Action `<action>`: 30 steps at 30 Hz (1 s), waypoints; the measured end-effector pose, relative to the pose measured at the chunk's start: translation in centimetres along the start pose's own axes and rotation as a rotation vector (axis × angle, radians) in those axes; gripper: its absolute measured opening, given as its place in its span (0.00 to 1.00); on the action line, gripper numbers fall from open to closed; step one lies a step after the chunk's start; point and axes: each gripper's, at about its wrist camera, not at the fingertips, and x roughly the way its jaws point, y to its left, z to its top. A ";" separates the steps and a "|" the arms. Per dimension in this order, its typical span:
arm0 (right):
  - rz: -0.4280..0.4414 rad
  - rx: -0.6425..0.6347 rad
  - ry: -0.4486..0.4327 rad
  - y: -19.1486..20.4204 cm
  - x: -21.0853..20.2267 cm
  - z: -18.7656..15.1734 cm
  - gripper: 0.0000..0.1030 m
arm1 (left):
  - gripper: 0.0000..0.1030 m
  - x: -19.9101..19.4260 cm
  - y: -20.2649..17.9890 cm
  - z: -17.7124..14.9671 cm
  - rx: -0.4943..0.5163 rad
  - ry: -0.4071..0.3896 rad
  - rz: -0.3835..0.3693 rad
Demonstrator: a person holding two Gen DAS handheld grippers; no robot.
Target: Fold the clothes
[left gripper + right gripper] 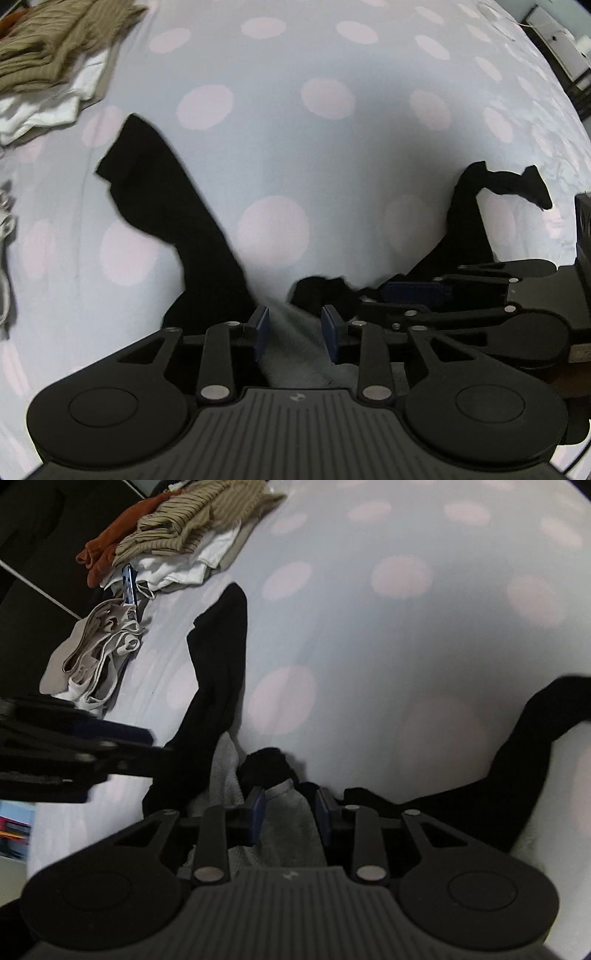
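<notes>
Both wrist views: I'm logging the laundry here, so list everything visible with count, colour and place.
black garment: one, black, two long legs spread across the bed, near both grippers
grey cloth: one, grey, under the right jaws
bedsheet: one, pale blue with pink dots
clothes pile: one, tan striped, orange and white pieces, far left
beige garment: one, bed's left edge
left hand-held gripper: one, black, open
right hand-held gripper: one, black, open
</notes>
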 end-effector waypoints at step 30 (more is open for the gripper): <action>-0.075 -0.045 -0.396 8.6 -10.3 -14.8 0.04 | 0.27 0.0 5.0 -16.6 0.140 -0.168 -0.001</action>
